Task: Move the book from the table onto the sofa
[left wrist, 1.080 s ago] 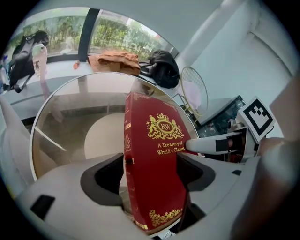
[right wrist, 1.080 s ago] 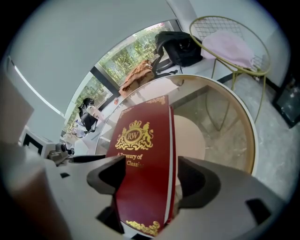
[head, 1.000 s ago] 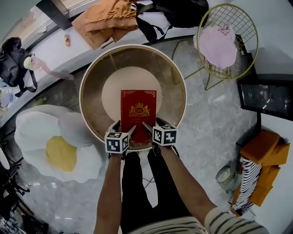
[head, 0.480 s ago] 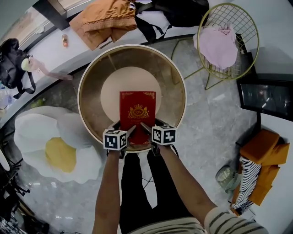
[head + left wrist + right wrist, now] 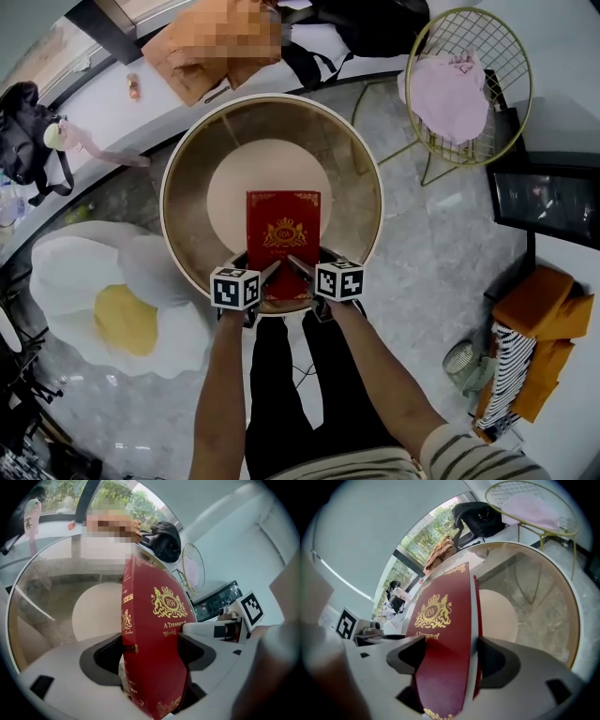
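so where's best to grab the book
Its near short edge, from the person's side. The book lies flat with that end by the table rim, so a claw can close across cover and back there. One claw at each near corner should keep it level; the left claw and right claw clamp it that way now.

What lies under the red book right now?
The round glass table, its pale round base showing through around the book. Whatever is directly beneath the cover is hidden. The left tool and right tool clamp the book's near edge.
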A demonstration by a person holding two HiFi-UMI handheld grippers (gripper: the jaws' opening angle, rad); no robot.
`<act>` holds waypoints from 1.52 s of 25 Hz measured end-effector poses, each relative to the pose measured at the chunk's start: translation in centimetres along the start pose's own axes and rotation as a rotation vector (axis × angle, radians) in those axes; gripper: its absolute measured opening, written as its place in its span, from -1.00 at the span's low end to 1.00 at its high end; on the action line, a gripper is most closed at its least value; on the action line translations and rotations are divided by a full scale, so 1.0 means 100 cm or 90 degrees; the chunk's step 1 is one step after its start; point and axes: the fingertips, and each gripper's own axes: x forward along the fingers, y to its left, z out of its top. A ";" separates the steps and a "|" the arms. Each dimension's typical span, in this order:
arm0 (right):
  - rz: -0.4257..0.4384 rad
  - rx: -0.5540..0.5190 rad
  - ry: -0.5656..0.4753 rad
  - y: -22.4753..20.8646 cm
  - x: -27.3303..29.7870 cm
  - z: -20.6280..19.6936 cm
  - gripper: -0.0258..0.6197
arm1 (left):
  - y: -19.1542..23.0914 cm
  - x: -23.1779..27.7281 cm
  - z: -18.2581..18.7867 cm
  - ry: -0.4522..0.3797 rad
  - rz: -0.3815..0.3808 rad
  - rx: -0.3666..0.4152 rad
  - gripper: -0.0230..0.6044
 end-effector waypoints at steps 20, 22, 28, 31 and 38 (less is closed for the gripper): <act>0.003 -0.088 0.017 0.039 -0.046 0.019 0.14 | -0.033 -0.052 0.009 -0.049 0.036 -0.031 0.19; 0.008 -0.102 0.022 0.052 -0.058 0.022 0.14 | -0.041 -0.068 0.011 -0.060 0.044 -0.036 0.19; 0.021 -0.137 0.040 0.094 -0.094 0.026 0.14 | -0.065 -0.119 0.013 -0.092 0.060 -0.057 0.19; 0.029 -0.157 0.043 0.115 -0.109 0.030 0.14 | -0.074 -0.143 0.014 -0.110 0.066 -0.067 0.19; 0.055 -0.207 0.049 0.166 -0.149 0.039 0.14 | -0.100 -0.204 0.020 -0.152 0.089 -0.082 0.19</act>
